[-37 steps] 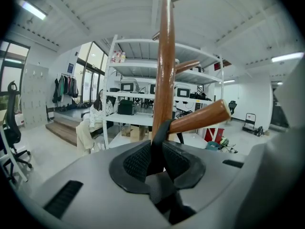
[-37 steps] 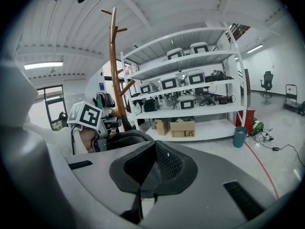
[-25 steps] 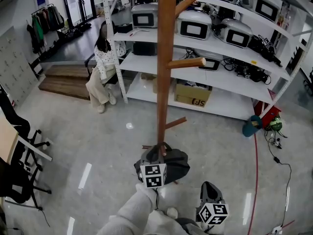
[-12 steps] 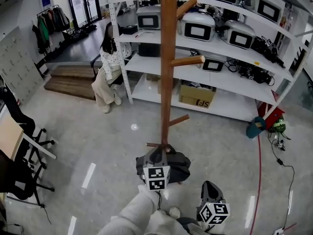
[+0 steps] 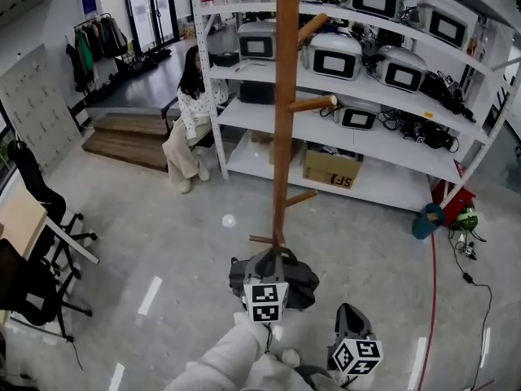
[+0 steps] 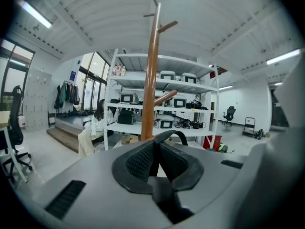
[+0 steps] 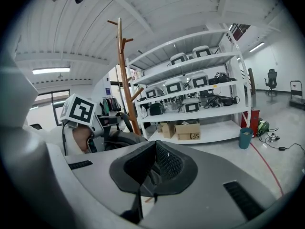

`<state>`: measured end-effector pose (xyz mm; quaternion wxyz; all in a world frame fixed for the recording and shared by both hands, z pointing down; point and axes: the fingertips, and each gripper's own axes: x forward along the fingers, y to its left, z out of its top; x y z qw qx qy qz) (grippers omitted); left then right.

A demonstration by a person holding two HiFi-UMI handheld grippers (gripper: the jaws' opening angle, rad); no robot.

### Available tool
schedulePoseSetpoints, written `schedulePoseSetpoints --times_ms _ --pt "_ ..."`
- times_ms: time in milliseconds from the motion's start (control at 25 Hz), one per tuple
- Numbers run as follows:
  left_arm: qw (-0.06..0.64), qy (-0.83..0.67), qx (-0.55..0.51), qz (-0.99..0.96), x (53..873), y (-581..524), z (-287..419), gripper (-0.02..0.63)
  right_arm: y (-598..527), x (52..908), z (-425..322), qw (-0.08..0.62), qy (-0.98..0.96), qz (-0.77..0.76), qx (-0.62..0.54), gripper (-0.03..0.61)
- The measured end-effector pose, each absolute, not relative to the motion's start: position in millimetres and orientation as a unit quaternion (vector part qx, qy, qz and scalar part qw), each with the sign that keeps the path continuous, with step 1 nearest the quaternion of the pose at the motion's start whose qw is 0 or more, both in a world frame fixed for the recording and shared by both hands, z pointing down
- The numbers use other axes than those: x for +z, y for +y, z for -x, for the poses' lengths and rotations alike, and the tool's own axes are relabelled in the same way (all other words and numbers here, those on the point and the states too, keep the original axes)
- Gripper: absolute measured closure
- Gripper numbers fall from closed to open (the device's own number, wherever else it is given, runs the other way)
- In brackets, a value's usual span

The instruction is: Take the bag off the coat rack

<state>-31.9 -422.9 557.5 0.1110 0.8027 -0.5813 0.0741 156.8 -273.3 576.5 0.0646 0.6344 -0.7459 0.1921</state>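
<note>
Grey polished floor (image 5: 163,243), white shelving (image 5: 391,137) behind.
Coat rack (image 5: 285,137): wooden, upright.
Bag (image 5: 299,282): dark, low against the rack's pole, under the bottom peg.
Left tool (image 6: 154,149): clamped on the bag's black handle (image 6: 172,134).
Right tool (image 7: 155,157): jaws together, nothing between.
Change over one second: left tool and bag slightly lower in the head view.

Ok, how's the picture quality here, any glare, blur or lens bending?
Head view: sharp, with light streaks on the glossy floor. Left gripper view: strong fisheye, dark rounded corners, shelving bowed. Right gripper view: same fisheye, ceiling light strip blown out, coat rack leaning.
</note>
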Motion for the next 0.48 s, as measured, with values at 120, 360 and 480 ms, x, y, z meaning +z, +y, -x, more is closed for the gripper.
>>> schedulePoseSetpoints --times_ms 120,360,480 --pt "0.113 -0.581 0.074 -0.803 557.0 -411.2 30.0 0.584 -269.0 573.1 -156.4 0.062 -0.75 -0.631 0.189 0.566" --pt "0.117 -0.577 0.065 -0.806 549.6 -382.6 28.7 0.584 -262.6 568.5 -148.8 0.056 -0.763 -0.618 0.181 0.566" --pt "0.118 -0.577 0.056 -0.806 541.9 -364.7 28.2 0.586 -262.5 565.2 -139.4 0.054 -0.774 -0.605 0.178 0.566"
